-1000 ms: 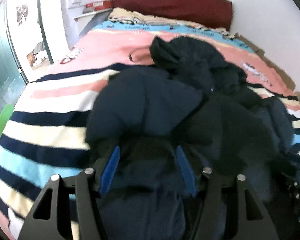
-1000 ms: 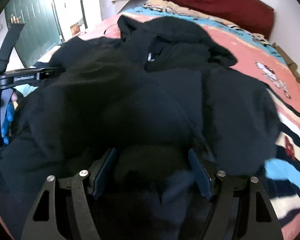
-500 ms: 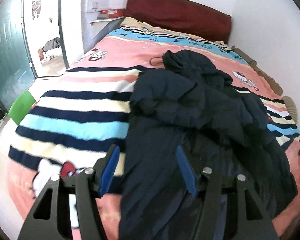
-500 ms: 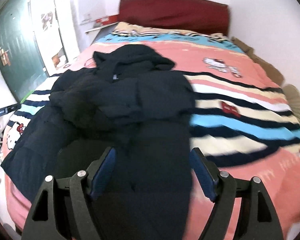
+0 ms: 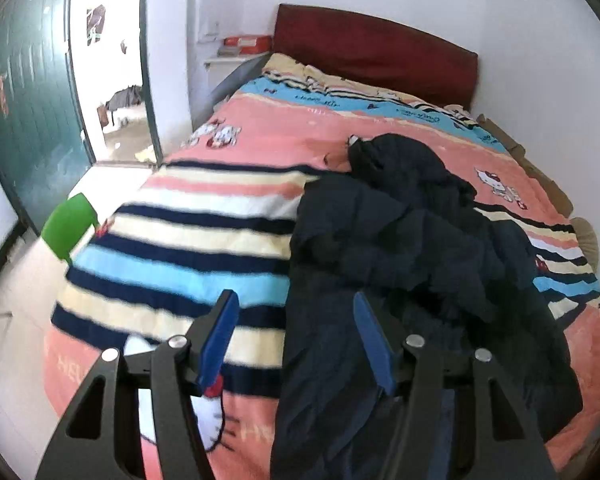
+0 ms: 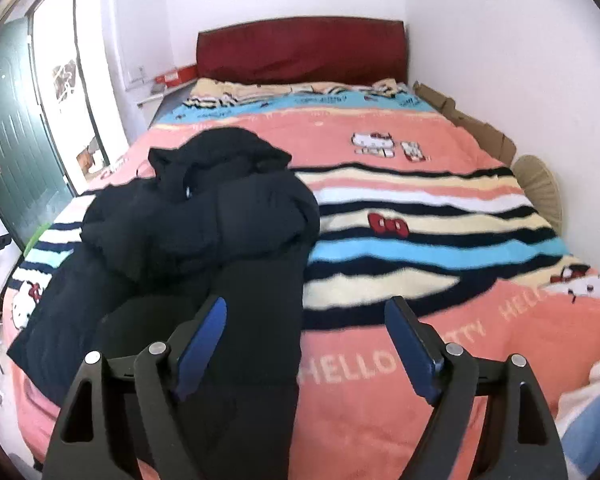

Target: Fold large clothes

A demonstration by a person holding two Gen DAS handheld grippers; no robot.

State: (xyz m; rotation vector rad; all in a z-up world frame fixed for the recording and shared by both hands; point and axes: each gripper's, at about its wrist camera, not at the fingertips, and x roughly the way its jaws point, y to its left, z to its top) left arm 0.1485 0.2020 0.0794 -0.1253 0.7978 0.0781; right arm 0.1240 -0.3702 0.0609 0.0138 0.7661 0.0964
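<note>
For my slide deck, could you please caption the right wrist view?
Open right gripper above a dark padded jacket lying rumpled on a striped cartoon blanket.

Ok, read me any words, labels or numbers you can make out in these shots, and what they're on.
"HELLO": white letters on the pink band of the blanket, near edge.
"HEL": repeat, cut off, at the blanket's right.
Letters after "HELLO": partly readable, "TTY" at most.
Dark print on the blanket's blue band: too small.
Red box label: blurred.
Jacket: none.
</note>
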